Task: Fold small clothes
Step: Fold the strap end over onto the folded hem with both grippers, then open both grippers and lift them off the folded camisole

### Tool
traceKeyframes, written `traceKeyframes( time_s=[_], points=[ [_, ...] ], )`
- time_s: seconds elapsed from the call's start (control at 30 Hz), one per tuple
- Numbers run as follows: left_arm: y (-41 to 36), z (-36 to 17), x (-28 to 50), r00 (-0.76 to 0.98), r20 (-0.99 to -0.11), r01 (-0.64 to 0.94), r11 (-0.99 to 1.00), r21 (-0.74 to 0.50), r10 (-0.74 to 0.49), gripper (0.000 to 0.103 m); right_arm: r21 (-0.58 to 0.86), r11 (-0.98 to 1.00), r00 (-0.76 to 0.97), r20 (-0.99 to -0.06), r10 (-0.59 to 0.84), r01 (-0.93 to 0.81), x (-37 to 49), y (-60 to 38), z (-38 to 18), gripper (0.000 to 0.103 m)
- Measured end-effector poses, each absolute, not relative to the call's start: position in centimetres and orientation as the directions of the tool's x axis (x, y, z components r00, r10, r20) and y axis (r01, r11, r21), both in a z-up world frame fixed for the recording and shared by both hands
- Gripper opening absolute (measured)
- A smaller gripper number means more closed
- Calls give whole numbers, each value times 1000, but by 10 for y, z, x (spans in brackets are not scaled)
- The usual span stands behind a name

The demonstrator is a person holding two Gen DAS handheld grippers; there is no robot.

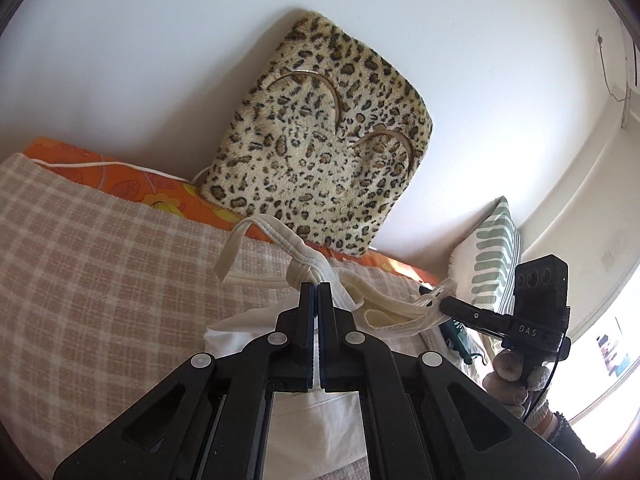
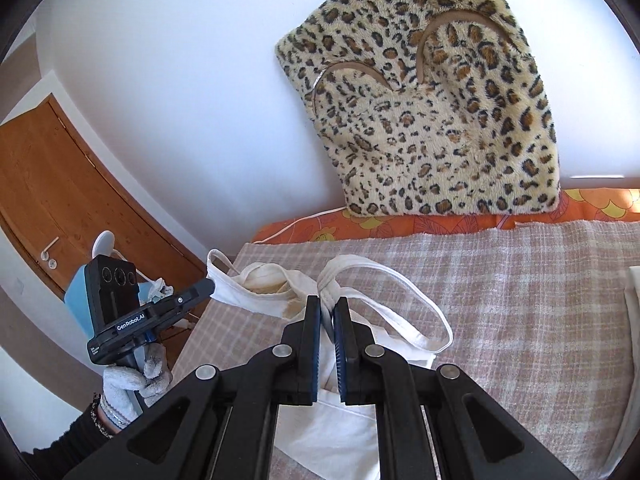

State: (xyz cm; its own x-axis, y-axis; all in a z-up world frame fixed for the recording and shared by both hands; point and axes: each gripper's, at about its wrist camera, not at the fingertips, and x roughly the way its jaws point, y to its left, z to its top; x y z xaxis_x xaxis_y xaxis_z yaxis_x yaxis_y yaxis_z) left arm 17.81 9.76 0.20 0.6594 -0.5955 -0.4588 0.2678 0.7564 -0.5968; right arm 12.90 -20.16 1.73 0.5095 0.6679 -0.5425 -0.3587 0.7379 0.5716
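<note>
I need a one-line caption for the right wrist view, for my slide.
Right gripper shut on a white cotton tank top's strap, held above a beige checked bedspread.

— What sits beyond the claw?
— A leopard-print cushion (image 1: 320,132) leaning on the white wall (image 1: 140,60), standing on an orange floral sheet (image 1: 132,184).
— And beneath the claw?
— A beige checked blanket (image 1: 88,264).
— Off to the sides?
— A green-striped pillow (image 1: 494,252) on one, a wooden door (image 2: 52,184) on the other.
</note>
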Motion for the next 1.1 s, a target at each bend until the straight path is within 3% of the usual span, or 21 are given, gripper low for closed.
traceKeyframes(
  time_s=[0.27,0.57,0.8,0.97,1.1],
  points=[
    [100,-39,127,619,-519,228,767,-599,-589,0,542,757,479,-588,651,-364,64,-191,-8,4],
    [93,-71,99,564,-628,217,829,-515,-537,0,545,782,442,-647,622,-303,35,-198,-62,4],
    [98,-78,76,525,-694,215,866,-452,-493,1,516,801,430,-676,599,-304,25,-201,-60,8],
    [107,-62,53,526,-701,234,874,-425,-482,5,466,823,390,-727,565,-325,1,-201,-52,12],
    [98,-39,52,584,-662,289,882,-372,-470,8,498,780,397,-673,624,-380,-19,-202,-32,19]
  ],
)
